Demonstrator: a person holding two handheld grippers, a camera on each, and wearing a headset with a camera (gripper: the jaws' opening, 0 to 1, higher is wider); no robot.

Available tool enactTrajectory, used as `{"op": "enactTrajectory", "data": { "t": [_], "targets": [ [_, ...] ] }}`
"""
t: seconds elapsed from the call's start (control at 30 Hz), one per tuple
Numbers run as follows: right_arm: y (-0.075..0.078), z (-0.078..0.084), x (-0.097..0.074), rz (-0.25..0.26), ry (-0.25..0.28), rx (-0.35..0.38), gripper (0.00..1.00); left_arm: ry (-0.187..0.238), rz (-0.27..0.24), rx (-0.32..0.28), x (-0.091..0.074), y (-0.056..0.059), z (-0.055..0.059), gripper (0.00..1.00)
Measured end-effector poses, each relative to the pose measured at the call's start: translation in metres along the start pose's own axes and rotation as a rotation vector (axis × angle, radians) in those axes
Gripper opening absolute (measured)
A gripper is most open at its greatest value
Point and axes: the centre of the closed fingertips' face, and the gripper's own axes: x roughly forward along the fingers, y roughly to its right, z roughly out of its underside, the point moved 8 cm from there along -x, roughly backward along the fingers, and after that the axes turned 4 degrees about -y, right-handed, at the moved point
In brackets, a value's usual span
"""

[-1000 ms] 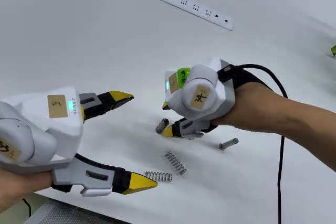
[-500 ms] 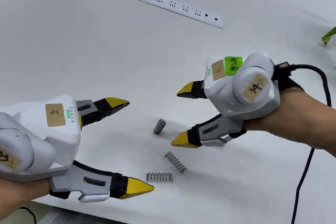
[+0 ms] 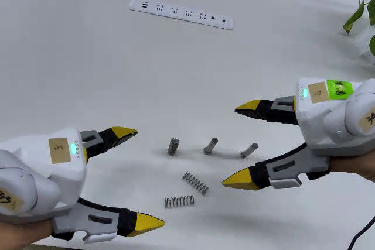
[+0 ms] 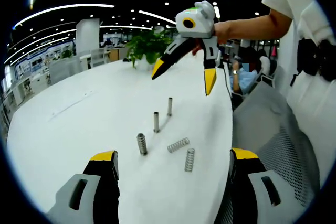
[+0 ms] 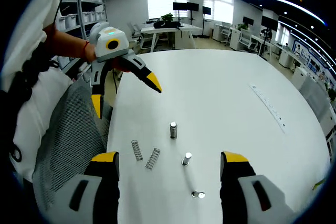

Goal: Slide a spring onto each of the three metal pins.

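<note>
Three short metal pins stand in a row on the white table. The left pin (image 3: 173,145) (image 4: 142,144) (image 5: 173,129) carries a spring. The middle pin (image 3: 210,145) (image 4: 156,121) (image 5: 186,158) and the right pin (image 3: 249,150) (image 4: 169,106) (image 5: 198,194) are bare. Two loose springs lie in front of them, one (image 3: 195,182) (image 4: 178,145) (image 5: 153,158) slanted, the other (image 3: 179,201) (image 4: 189,159) (image 5: 136,149) nearer me. My left gripper (image 3: 136,177) (image 4: 173,156) (image 5: 125,94) is open, left of the springs. My right gripper (image 3: 242,143) (image 5: 169,157) (image 4: 183,76) is open, to the right of the pins and holding nothing.
A white power strip (image 3: 180,13) lies at the far side of the table. Green plant leaves (image 3: 363,10) hang in at the top right. The table's near edge runs just under my left gripper. A grey mesh chair (image 5: 73,129) stands beside the table.
My right gripper has drawn back to the right from the sprung pin and opened wide, uncovering the two bare pins. The left gripper has hardly moved. The head camera has shifted.
</note>
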Motion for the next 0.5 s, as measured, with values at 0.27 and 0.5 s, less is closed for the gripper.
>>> {"op": "enactTrajectory", "data": {
  "t": [0.27, 0.5],
  "targets": [
    [-0.009, 0.039, -0.027, 0.052, 0.081, 0.068, 0.88, -0.051, 0.032, 0.016, 0.006, 0.004, 0.003, 0.87],
    [-0.017, 0.066, -0.042, 0.093, 0.121, 0.139, 0.89, -0.159, 0.042, 0.044, 0.014, 0.004, 0.011, 0.72]
  ]
}}
